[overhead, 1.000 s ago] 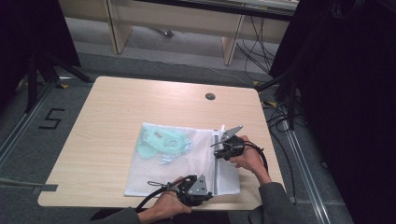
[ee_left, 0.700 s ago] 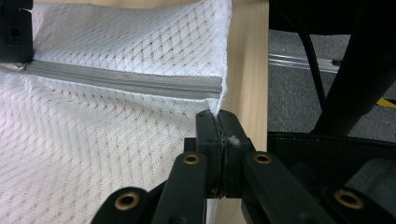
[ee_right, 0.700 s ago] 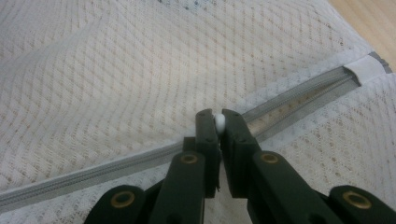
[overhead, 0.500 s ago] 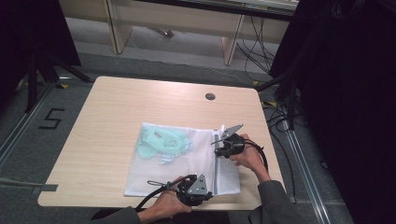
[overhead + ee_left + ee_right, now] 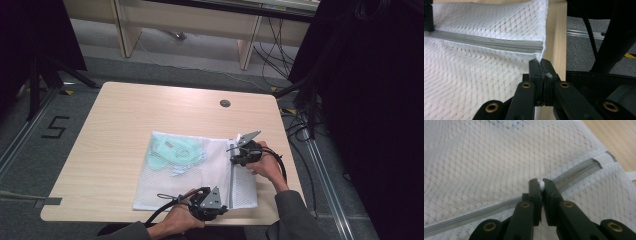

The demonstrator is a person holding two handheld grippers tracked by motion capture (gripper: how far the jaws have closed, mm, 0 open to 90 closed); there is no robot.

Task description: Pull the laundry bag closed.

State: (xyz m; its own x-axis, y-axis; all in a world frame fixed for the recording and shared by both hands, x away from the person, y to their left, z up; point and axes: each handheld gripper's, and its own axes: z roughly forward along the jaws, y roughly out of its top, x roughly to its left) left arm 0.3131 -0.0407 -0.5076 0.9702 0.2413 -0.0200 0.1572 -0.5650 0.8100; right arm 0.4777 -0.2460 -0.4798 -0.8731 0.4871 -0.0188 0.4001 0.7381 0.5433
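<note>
A white mesh bag [image 5: 190,185] lies flat on the wooden table [image 5: 125,115], with a mint-green garment [image 5: 175,152] inside its far left part. A grey zipper [image 5: 486,42] runs along the bag's right side. My left gripper [image 5: 226,204] sits at the bag's near edge, jaws shut on the mesh hem [image 5: 543,53] just past the zipper's end. My right gripper [image 5: 235,159] is at the zipper's far part. Its jaws are shut on the small white zipper pull [image 5: 541,185]. In the right gripper view the zipper [image 5: 474,216] runs on toward its white end tab [image 5: 602,159].
A round cable grommet [image 5: 225,103] is set into the table's far side. The table's right edge [image 5: 292,165] lies close beside my right hand, with rails and cables on the floor [image 5: 310,135] beyond. Bare wood lies left of the bag.
</note>
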